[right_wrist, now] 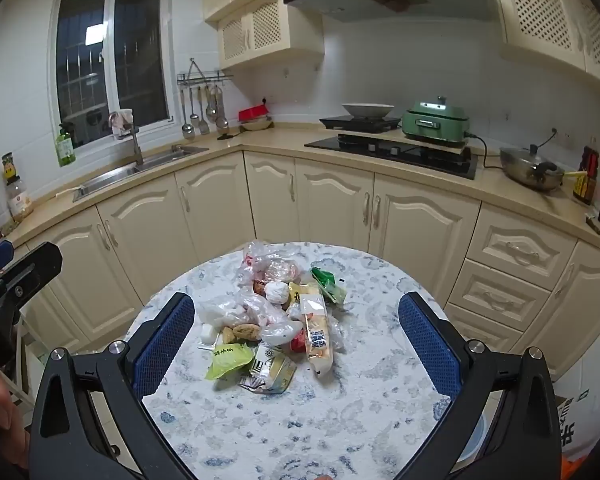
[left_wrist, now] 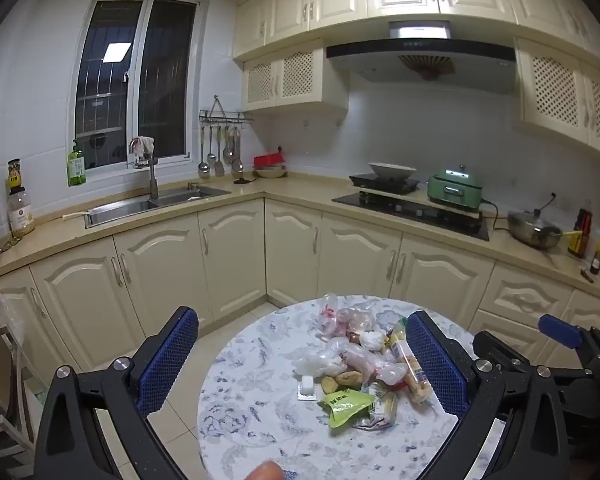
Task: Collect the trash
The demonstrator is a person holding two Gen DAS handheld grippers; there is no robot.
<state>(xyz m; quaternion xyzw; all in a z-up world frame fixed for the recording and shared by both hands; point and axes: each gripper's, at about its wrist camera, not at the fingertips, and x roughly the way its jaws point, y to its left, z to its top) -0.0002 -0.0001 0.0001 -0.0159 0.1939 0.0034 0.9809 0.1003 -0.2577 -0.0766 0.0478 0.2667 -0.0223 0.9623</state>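
**Crinkled wrappers heaped on marbled round table**

A heap of crumpled clear plastic bags [right_wrist: 260,304], a glossy green foil packet [right_wrist: 228,360] and a long biscuit sleeve [right_wrist: 318,336] is seen mid-table [right_wrist: 300,420]. Both the left gripper [left_wrist: 304,364] and right gripper [right_wrist: 296,340] are held spread wide, empty, their blue textured fingers [right_wrist: 164,344] apart from it.

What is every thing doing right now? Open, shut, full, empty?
Left gripper: open, holding nothing.
Right gripper: open, holding nothing.
Pile of plastic bags and snack wrappers: heaped on the table, not collected.
Round floral-patterned table: trash on it.
Lime-green snack wrapper: lying flat, crumpled.
Cream cabinet doors: shut.
Green electric cooker: lid shut, plugged in.
Dark window: shut.
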